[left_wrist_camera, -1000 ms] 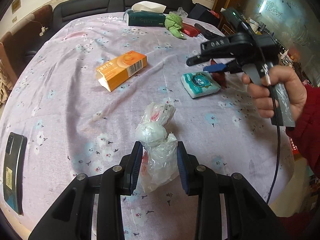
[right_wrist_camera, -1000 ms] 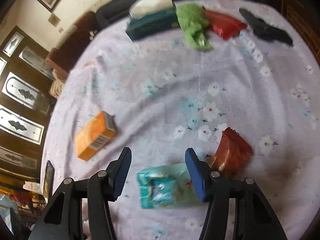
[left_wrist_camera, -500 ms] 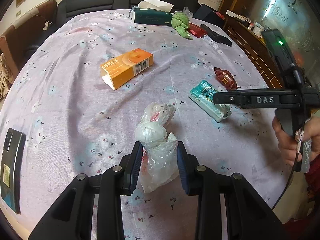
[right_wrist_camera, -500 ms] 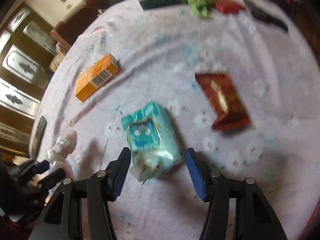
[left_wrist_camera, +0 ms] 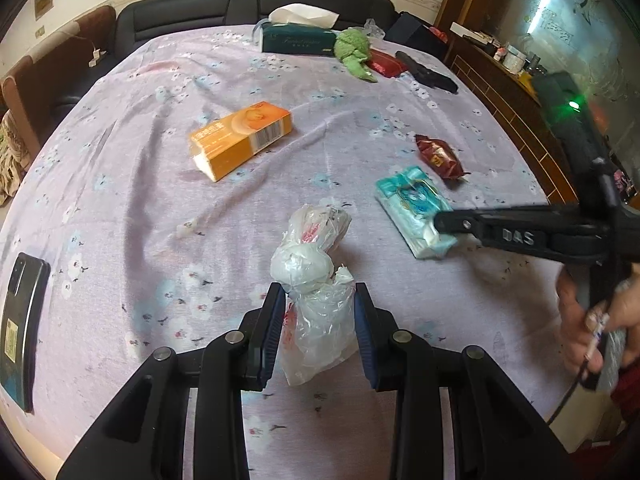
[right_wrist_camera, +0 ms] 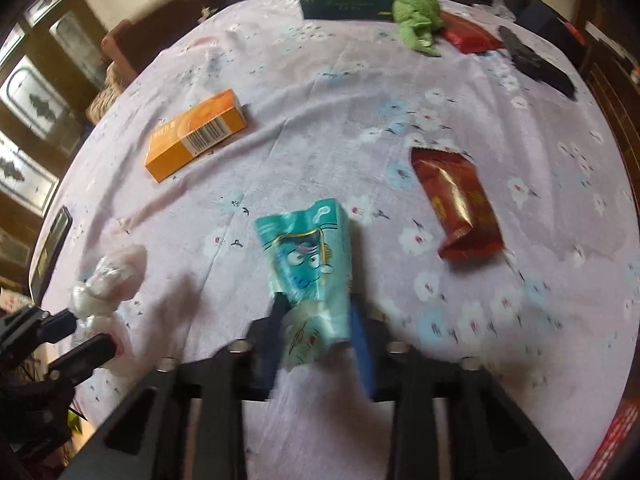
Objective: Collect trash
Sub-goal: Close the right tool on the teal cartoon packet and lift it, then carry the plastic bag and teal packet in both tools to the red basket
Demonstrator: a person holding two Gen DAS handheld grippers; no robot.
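Observation:
My left gripper (left_wrist_camera: 319, 304) is shut on a crumpled clear plastic bag (left_wrist_camera: 316, 280) that rests on the lilac flowered tablecloth (left_wrist_camera: 160, 168). My right gripper (right_wrist_camera: 316, 316) is closed around the near end of a teal tissue pack (right_wrist_camera: 310, 256); it also shows in the left wrist view (left_wrist_camera: 416, 208), with the right gripper (left_wrist_camera: 444, 226) at its near end. A red snack wrapper (right_wrist_camera: 460, 204) lies right of the pack. An orange box (right_wrist_camera: 196, 134) lies farther back left.
At the far edge stand a dark green tissue box (left_wrist_camera: 298, 38), a green cloth (left_wrist_camera: 354, 52), a red packet (left_wrist_camera: 386, 64) and a black object (left_wrist_camera: 428, 74). A phone (left_wrist_camera: 20, 328) lies at the left table edge. A sofa stands behind the table.
My right gripper swung down to the near side of the teal pack and closed on its end. My left gripper stayed shut on the plastic bag.

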